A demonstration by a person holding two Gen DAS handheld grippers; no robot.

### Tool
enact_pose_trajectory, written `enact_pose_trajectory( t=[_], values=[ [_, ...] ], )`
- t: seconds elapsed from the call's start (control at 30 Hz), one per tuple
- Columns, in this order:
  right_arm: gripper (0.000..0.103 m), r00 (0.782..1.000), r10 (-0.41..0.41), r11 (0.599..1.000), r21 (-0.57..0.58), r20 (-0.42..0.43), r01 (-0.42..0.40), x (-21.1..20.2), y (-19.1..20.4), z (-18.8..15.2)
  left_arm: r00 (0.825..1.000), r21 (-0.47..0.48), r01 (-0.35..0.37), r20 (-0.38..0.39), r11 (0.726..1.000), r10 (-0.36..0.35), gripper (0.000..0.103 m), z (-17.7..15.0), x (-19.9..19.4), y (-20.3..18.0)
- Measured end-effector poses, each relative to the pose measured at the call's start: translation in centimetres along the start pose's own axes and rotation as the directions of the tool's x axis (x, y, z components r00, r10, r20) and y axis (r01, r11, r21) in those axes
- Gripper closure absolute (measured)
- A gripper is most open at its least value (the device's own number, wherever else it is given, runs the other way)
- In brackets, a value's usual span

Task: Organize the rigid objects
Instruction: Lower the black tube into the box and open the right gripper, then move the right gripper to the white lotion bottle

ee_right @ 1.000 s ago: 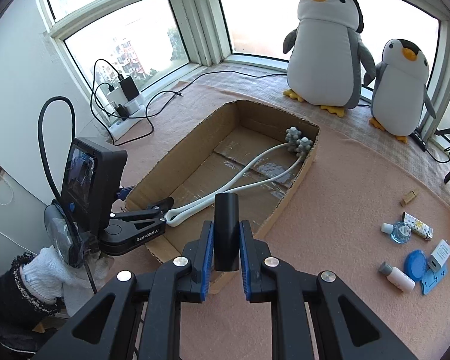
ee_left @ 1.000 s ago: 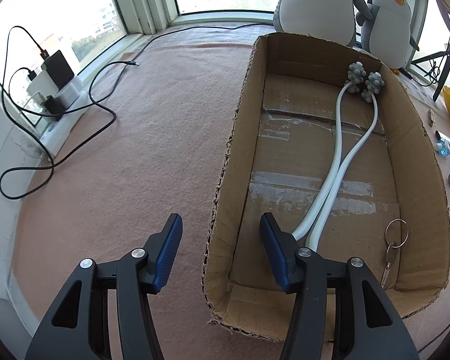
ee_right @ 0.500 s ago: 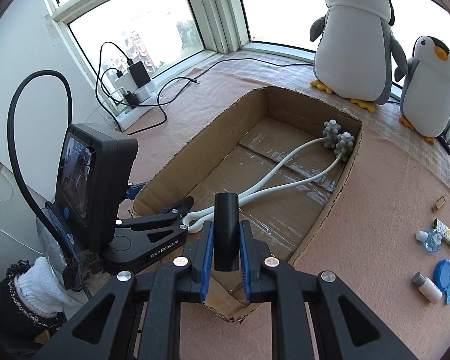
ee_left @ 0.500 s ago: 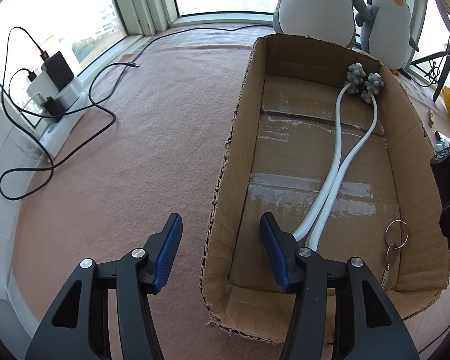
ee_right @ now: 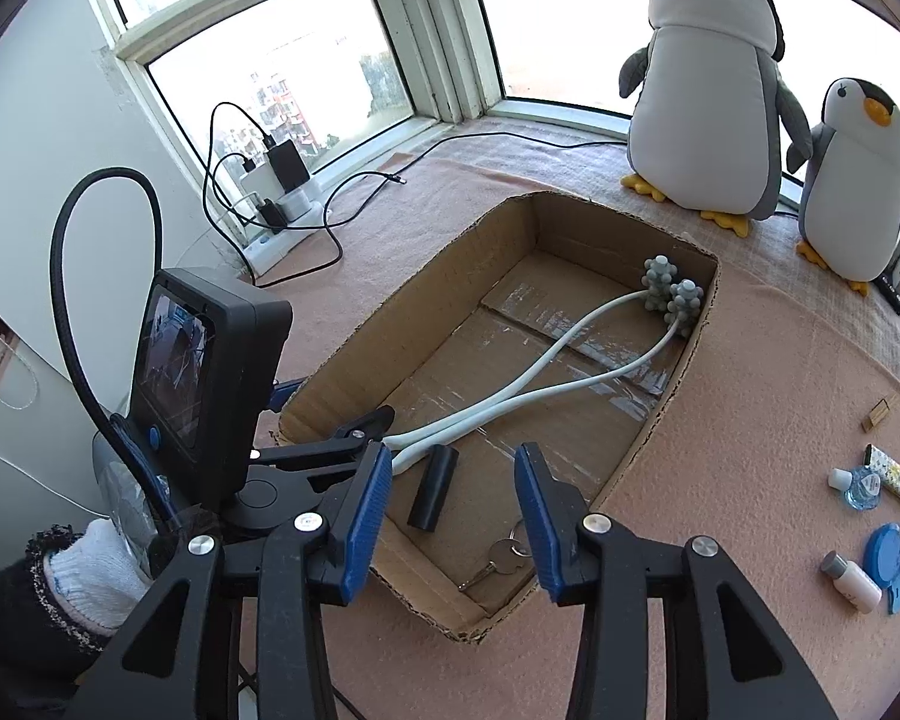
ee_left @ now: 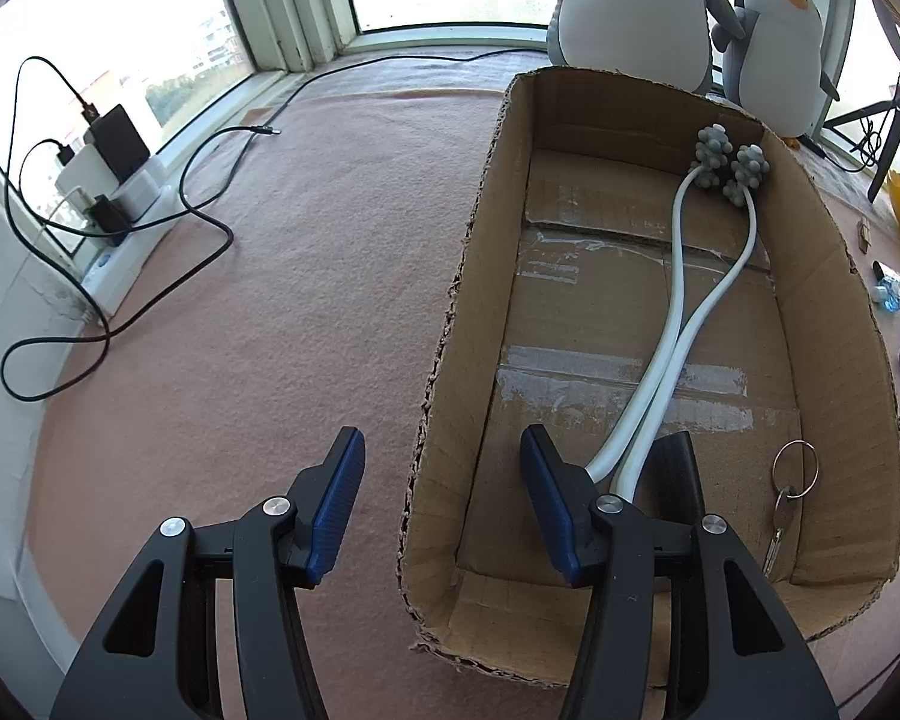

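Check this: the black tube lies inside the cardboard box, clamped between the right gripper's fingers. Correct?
Not clamped. The right wrist view shows the right gripper open, its jaws just opened, pads clear of the black tube, which lies inside the cardboard box.

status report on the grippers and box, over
Right gripper just opened, empty. Left gripper open, astride box wall. Cylinder down in box, beside massager. Nothing blocking.

A black cylinder (ee_right: 432,487) and a white massager (ee_right: 546,372) are seen in the brown cardboard box (ee_right: 660,420); the carpet (ee_left: 240,300) is pink.
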State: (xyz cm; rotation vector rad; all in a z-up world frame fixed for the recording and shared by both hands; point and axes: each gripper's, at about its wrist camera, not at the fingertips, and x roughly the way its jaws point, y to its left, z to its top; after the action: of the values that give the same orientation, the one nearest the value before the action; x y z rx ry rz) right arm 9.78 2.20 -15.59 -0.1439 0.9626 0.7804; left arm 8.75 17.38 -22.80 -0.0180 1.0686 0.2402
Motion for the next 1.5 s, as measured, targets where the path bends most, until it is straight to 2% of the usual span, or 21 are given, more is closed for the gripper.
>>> enact_pose_trajectory(
  t=[0.37,0.6,0.9,1.13,1.33,1.5],
  values=[
    [0.064,0.999,-0.001,0.998,0.059,0.053,-0.002,-2.5,-2.9,-0.9,1.000,0.000,0.000,0.000,1.000,0.000,0.050,0.0,0.0,0.0],
    [0.064,0.997,-0.046,0.994,0.106,0.065,0.039,-4.8,-8.0,-2.9,1.000,-0.001,-0.002,-0.001,1.000,0.002,0.049,0.0,0.0,-0.1],
    [0.064,0.989,-0.149,0.968,0.207,0.021,0.141,-6.8,-16.4,-5.9,1.000,-0.006,-0.009,-0.004,1.000,0.009,0.049,0.1,0.0,0.0],
    [0.064,0.980,-0.197,0.964,0.174,-0.037,0.201,-6.1,-19.6,-6.6,1.000,-0.004,-0.020,-0.009,1.000,0.020,0.049,0.2,0.0,-0.1],
    [0.064,0.975,-0.195,0.970,0.128,-0.106,0.208,-4.4,-21.3,-6.8,1.000,-0.005,-0.022,-0.010,1.000,0.022,0.049,0.2,0.0,-0.2],
    [0.064,0.978,-0.158,0.977,0.120,-0.139,0.175,-3.6,-22.4,-6.9,1.000,-0.005,-0.024,-0.010,1.000,0.023,0.049,0.2,0.0,-0.2]
  ],
)
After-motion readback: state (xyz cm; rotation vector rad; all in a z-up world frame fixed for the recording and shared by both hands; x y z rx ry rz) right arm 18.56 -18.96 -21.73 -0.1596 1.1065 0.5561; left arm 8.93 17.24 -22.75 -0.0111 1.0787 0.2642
